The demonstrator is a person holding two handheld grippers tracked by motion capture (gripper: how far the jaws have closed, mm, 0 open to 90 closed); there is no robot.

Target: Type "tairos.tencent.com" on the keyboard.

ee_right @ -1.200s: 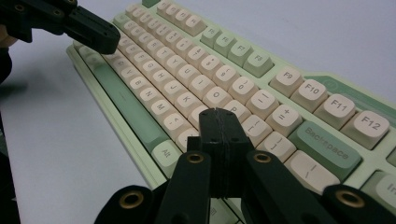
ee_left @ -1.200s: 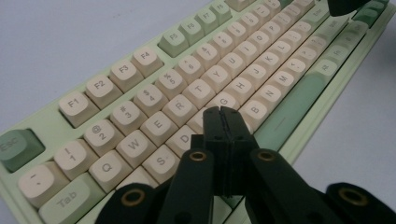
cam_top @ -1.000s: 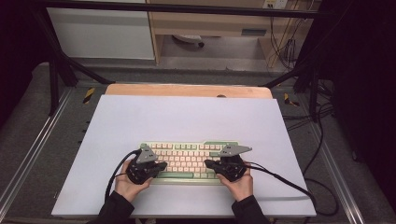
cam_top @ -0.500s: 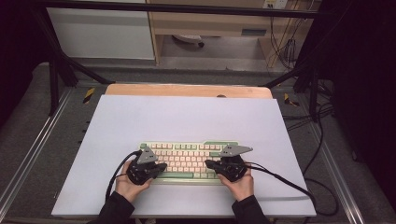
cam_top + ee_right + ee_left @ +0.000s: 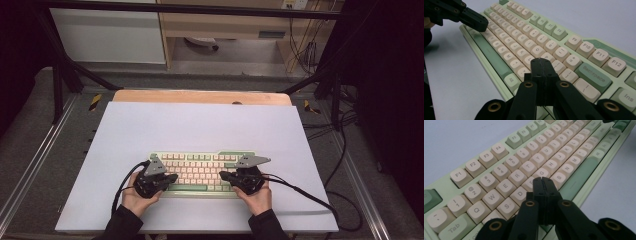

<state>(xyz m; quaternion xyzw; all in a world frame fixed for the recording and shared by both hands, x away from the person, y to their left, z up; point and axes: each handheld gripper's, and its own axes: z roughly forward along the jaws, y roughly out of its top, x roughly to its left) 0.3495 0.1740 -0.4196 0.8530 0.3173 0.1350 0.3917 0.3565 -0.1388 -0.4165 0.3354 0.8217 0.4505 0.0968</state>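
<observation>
A cream and green keyboard [image 5: 200, 167] lies on the white mat near the front edge. My left gripper [image 5: 172, 178] rests over its left end, jaws shut with nothing between them. In the left gripper view its closed tip [image 5: 542, 180] hovers over the keyboard [image 5: 492, 197] by the F and G keys; whether it touches a key is unclear. My right gripper [image 5: 223, 176] rests over the right end, also shut and empty. Its tip [image 5: 540, 61] sits above the keyboard [image 5: 594, 75] near the P key. The left gripper [image 5: 481, 23] reaches in at the upper left of the right gripper view.
The white mat [image 5: 200, 125] covers a wooden table [image 5: 200, 96] framed by metal rails. Black cables [image 5: 305, 192] trail right from the right gripper and loop off the mat. A white cabinet [image 5: 107, 32] stands beyond the table.
</observation>
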